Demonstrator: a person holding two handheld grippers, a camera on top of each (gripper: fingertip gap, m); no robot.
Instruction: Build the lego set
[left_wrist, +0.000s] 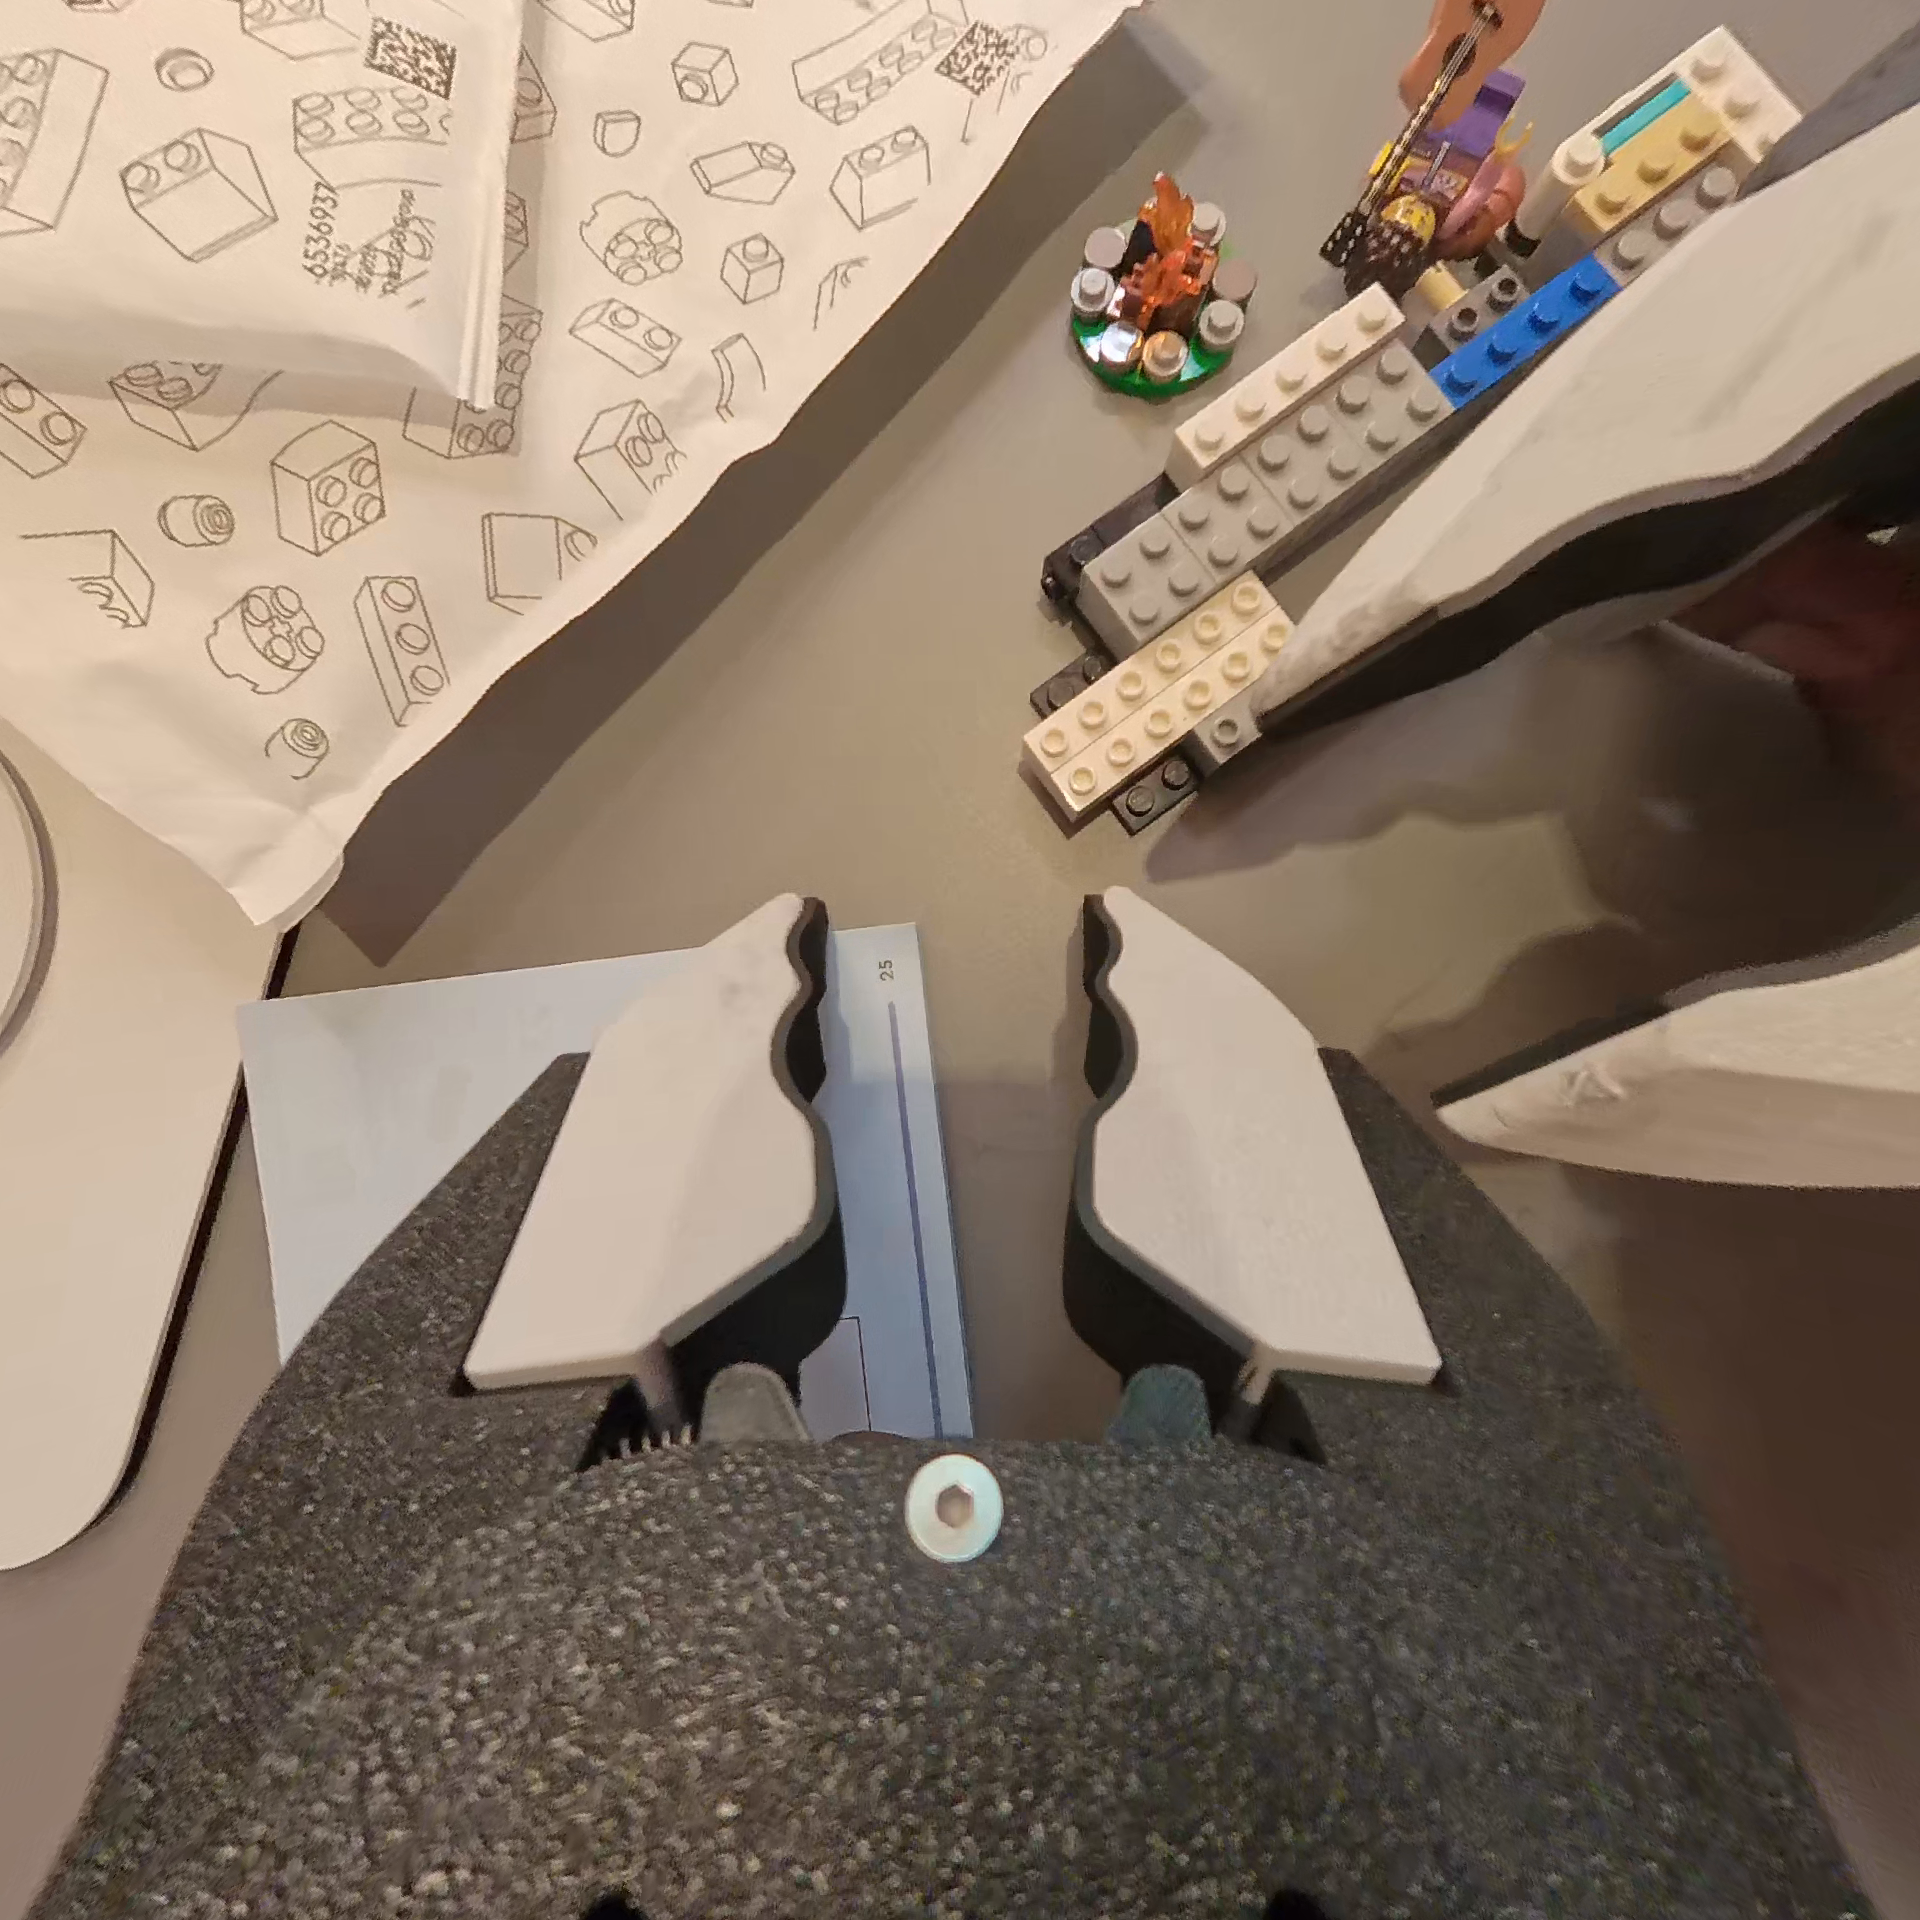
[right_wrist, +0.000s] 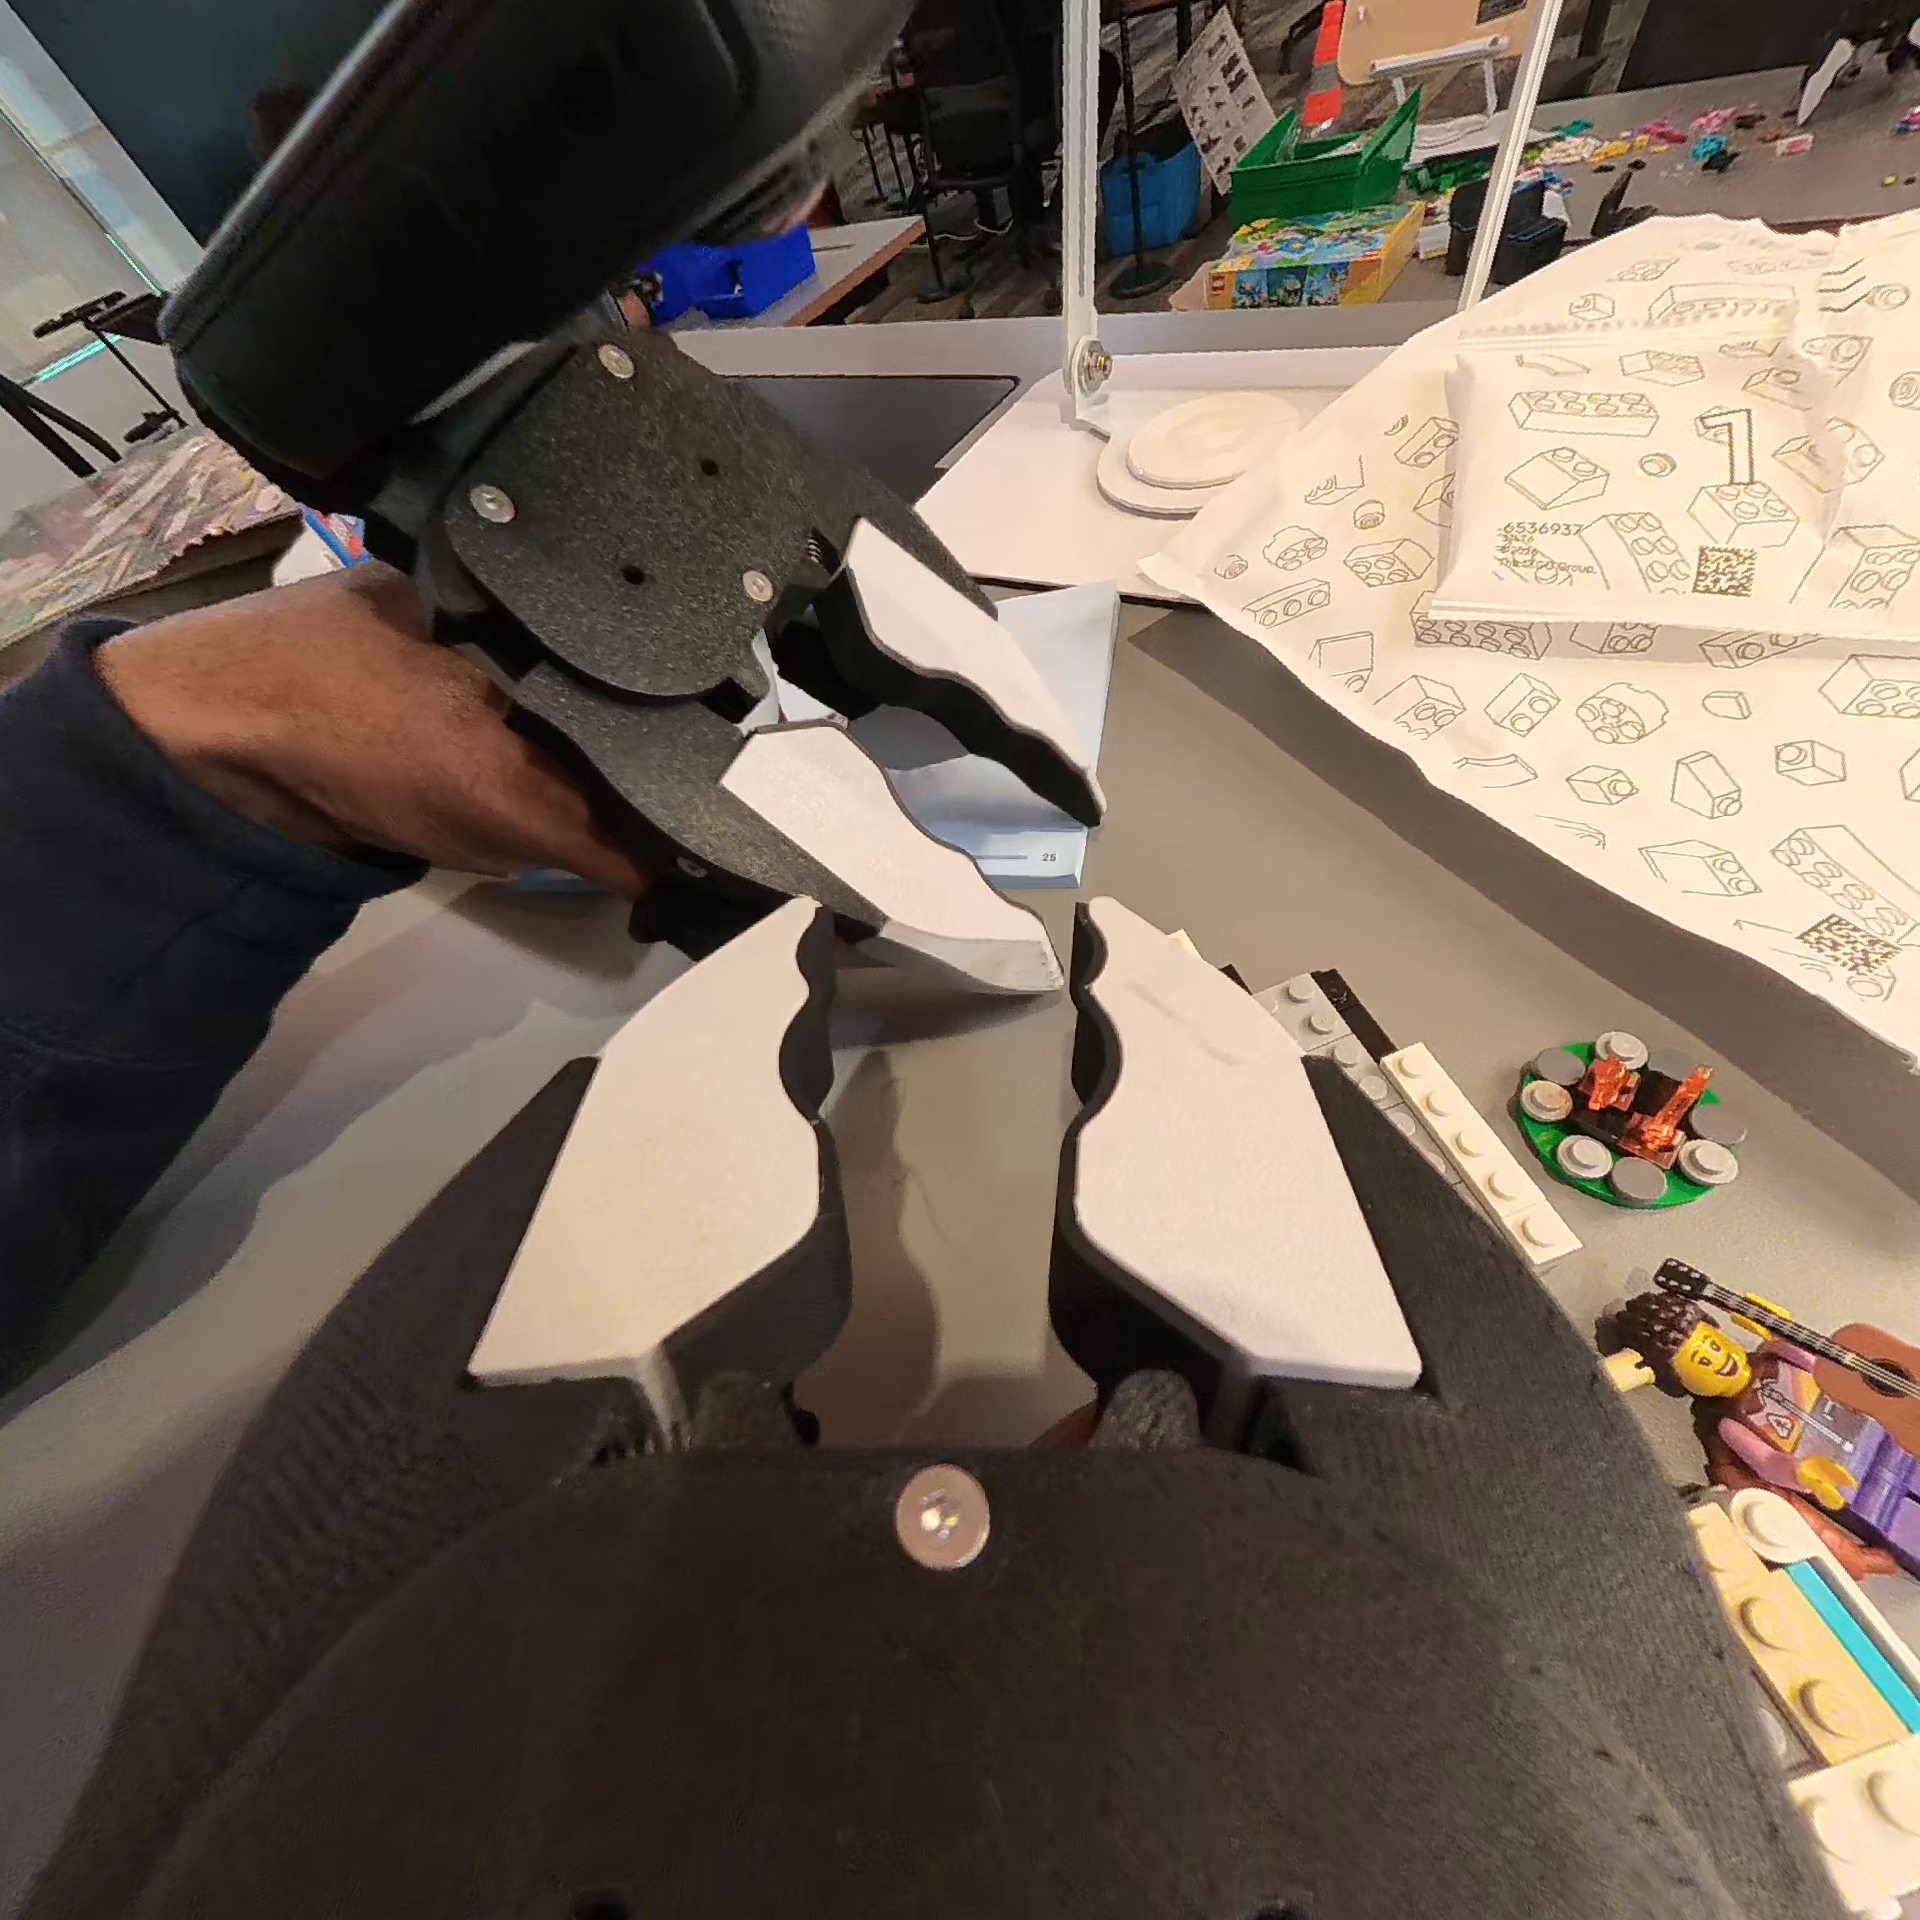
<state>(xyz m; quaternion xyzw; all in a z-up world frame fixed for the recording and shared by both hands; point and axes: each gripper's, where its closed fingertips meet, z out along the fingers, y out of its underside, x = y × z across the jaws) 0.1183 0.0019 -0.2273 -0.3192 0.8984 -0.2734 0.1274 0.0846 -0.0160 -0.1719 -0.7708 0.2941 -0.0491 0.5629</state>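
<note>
Left wrist view, from left to right: patterned paper bags (left_wrist: 343, 436) lie spread flat, a pale booklet (left_wrist: 416, 1122) rests just beneath the left gripper (left_wrist: 954, 914), whose jaws stand apart over bare table (left_wrist: 935, 727) with nothing between them, and a brick assembly (left_wrist: 1247, 520) lies flat beside a small campfire model (left_wrist: 1158, 301). Right wrist view shows the right gripper (right_wrist: 948, 920) likewise spread and gripping nothing, one finger (left_wrist: 1351, 623) apparently resting on the assembly, perhaps to steady it; a minifigure (right_wrist: 1766, 1392) lies alongside
</note>
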